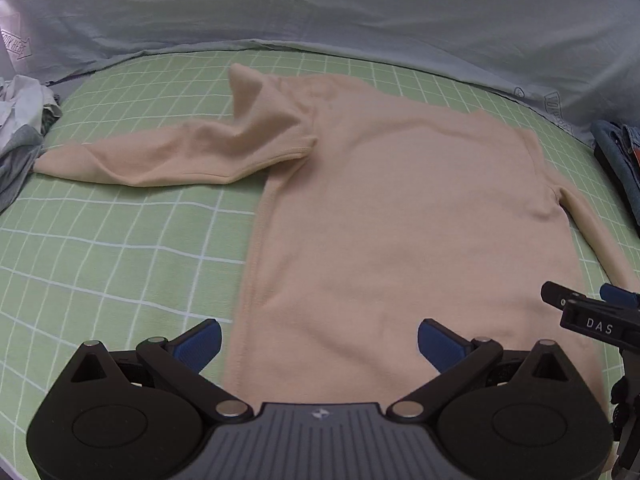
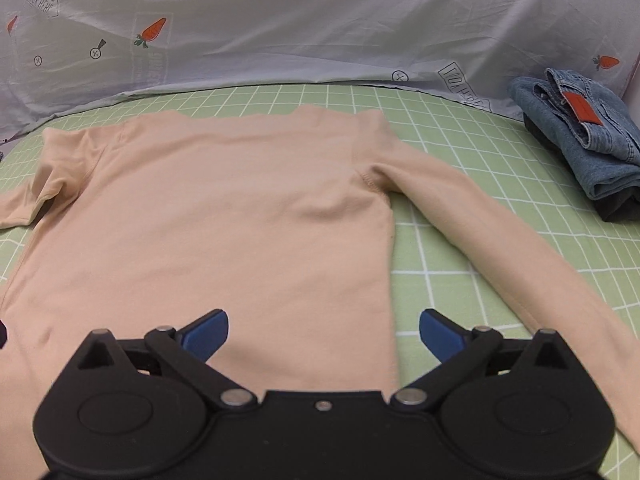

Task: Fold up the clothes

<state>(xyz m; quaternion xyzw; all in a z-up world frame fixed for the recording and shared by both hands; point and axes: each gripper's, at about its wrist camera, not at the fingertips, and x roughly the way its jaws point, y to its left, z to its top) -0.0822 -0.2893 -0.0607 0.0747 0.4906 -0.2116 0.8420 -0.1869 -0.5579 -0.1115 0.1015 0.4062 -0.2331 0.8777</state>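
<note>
A beige long-sleeved top (image 1: 400, 208) lies flat on the green checked mat (image 1: 120, 248), hem toward me. Its left sleeve (image 1: 168, 156) stretches out to the left with a raised fold at the shoulder. Its right sleeve (image 2: 500, 240) runs down to the right. My left gripper (image 1: 320, 340) is open above the top's lower left edge, holding nothing. My right gripper (image 2: 324, 334) is open above the top's lower right side seam, holding nothing. The right gripper's body also shows at the right edge of the left wrist view (image 1: 592, 320).
Folded blue jeans (image 2: 580, 136) on a dark garment sit at the mat's far right. A heap of grey and white clothes (image 1: 20, 128) lies at the far left. A pale carrot-print sheet (image 2: 320, 20) rises behind the mat (image 2: 460, 152).
</note>
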